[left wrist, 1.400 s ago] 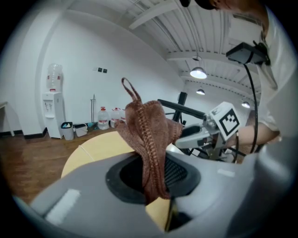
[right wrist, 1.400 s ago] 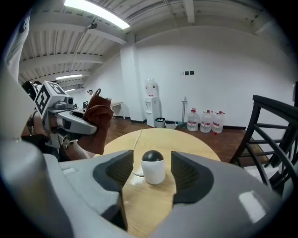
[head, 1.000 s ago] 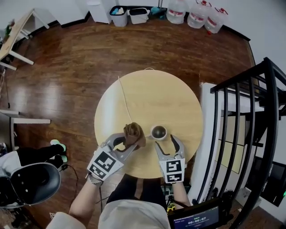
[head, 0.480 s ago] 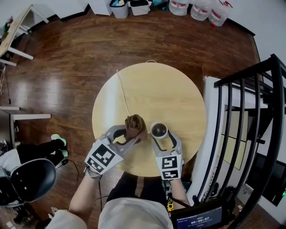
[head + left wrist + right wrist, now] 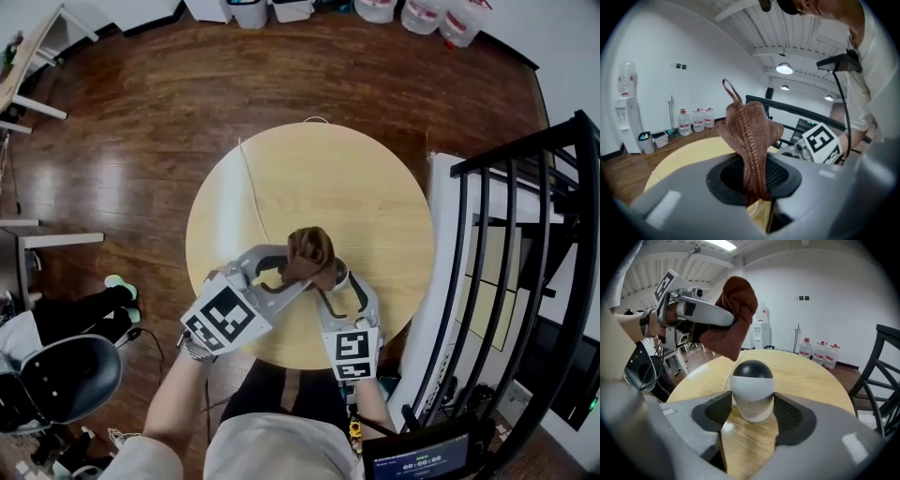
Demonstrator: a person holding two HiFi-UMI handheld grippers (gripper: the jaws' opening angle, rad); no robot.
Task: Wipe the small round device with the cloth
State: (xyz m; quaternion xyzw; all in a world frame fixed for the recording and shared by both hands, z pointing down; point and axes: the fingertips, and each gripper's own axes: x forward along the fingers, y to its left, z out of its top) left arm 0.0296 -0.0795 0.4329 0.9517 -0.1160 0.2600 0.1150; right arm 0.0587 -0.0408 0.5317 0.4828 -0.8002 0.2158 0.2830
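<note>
The small round device [image 5: 751, 389], white with a black dome top, sits between the pads of my right gripper [image 5: 752, 412], which is shut on its sides low over the round wooden table [image 5: 309, 178]. My left gripper [image 5: 752, 183] is shut on a bunched brown cloth [image 5: 750, 136]. In the head view the cloth [image 5: 309, 255] hangs over the device and hides nearly all of it, with the left gripper [image 5: 296, 277] just left of the right gripper [image 5: 337, 287]. From the right gripper view the cloth [image 5: 733, 317] hovers just above and left of the dome.
A thin white cable [image 5: 251, 192] runs across the table's left half. A black railing [image 5: 525, 234] stands close on the right and a dark chair [image 5: 66, 375] at the lower left. Water bottles [image 5: 422, 14] and bins line the far wall.
My right gripper moved forward and shut round the device. My left gripper carried the cloth to the right until it came over the device.
</note>
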